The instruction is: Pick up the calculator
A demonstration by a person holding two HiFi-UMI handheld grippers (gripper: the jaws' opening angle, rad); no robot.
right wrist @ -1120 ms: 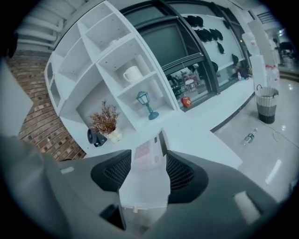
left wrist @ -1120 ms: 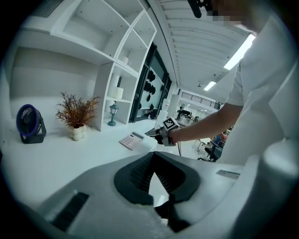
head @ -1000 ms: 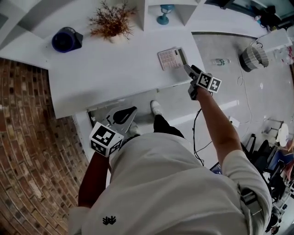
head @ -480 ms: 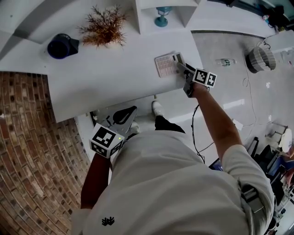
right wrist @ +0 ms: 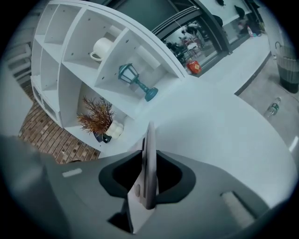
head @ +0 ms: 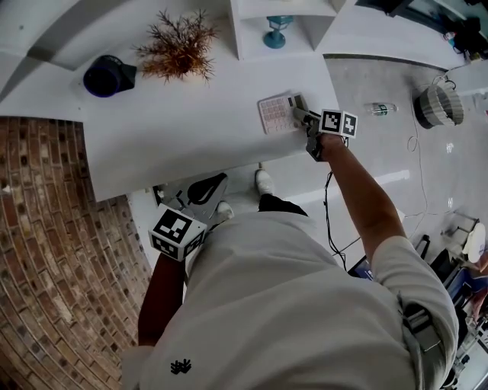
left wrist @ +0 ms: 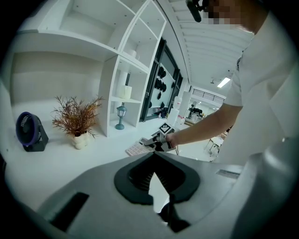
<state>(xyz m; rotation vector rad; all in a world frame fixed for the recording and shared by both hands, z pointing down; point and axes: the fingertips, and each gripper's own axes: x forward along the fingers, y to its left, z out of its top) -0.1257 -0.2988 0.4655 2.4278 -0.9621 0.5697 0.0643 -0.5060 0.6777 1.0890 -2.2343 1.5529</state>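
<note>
Now your right gripper (head: 300,114) has its jaws on the right end of the calculator (head: 276,113). They have just been closing, and in the right gripper view the calculator stands edge-on between them, pinched on both faces. The calculator lies keys up on the white table (head: 191,137), close to its near edge and toward its right end. Your left gripper (head: 207,187) hangs low beside your body, off the near edge of the table, its jaws pressed together with nothing between them. On the far left of the table sits a dark fan (head: 109,75), with a dried plant (head: 177,50) in a pale pot to its right. A teal lantern (head: 276,32) stands in the shelf (head: 252,23) beyond.
</note>
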